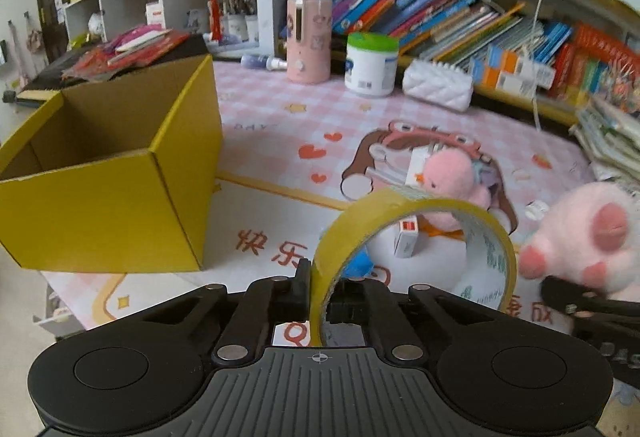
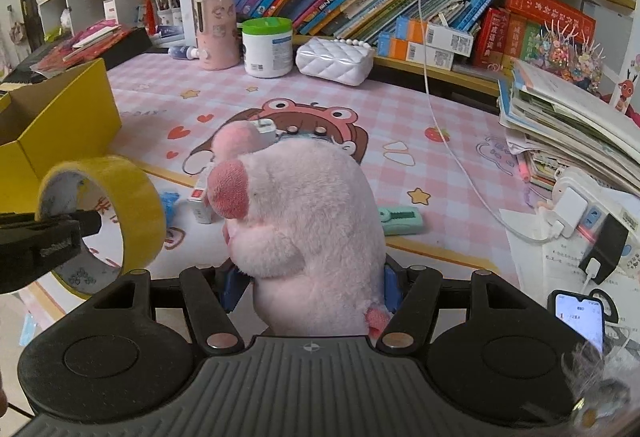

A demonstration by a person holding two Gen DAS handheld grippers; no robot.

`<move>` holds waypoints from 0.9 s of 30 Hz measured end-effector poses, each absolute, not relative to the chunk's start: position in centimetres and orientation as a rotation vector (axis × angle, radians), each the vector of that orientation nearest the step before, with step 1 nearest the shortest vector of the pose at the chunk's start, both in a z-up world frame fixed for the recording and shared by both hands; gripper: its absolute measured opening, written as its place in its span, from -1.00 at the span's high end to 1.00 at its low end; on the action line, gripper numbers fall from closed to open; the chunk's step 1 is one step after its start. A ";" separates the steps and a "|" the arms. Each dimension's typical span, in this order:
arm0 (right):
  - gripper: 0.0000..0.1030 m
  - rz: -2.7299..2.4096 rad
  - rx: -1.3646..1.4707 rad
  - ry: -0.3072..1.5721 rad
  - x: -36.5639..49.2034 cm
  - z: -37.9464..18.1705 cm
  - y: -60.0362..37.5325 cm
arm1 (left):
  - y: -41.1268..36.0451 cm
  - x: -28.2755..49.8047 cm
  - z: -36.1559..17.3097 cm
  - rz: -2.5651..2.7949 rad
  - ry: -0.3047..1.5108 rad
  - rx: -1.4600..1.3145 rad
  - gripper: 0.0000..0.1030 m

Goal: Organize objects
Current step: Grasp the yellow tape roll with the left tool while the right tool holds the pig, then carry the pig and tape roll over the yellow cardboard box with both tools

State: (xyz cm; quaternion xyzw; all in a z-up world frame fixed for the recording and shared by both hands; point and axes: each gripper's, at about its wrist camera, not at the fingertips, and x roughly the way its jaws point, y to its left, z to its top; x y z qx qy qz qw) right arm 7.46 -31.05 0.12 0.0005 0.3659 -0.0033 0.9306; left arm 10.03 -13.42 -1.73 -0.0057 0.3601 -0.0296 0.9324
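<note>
In the left wrist view my left gripper [image 1: 318, 277] is shut on the wall of a yellow tape roll [image 1: 420, 209], one finger inside the ring and one outside. The roll hangs above the pink mat, right of an open yellow cardboard box [image 1: 100, 205]. In the right wrist view my right gripper [image 2: 312, 289] is shut on a big pink plush pig [image 2: 312, 205], its blue pads pressing both sides. The tape roll [image 2: 132, 189] and left gripper [image 2: 86, 223] sit at that view's left. The pig [image 1: 592, 237] shows at the left wrist view's right edge.
On the mat lie a small pink plush duck [image 1: 448, 177], a small white box [image 1: 406, 237], a blue item [image 1: 360, 265] and a teal item [image 2: 400, 221]. A pink cylinder [image 1: 310, 41], a white jar [image 1: 372, 65] and a quilted purse [image 1: 438, 85] stand before the bookshelf. Stacked books [image 2: 572, 117], a power strip [image 2: 580, 205] and a phone [image 2: 580, 321] crowd the right.
</note>
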 end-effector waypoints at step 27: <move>-0.19 0.136 -0.071 0.723 1.8 2.4 -11.5 | 6.1 1.8 1.2 -0.019 0.677 -0.224 0.91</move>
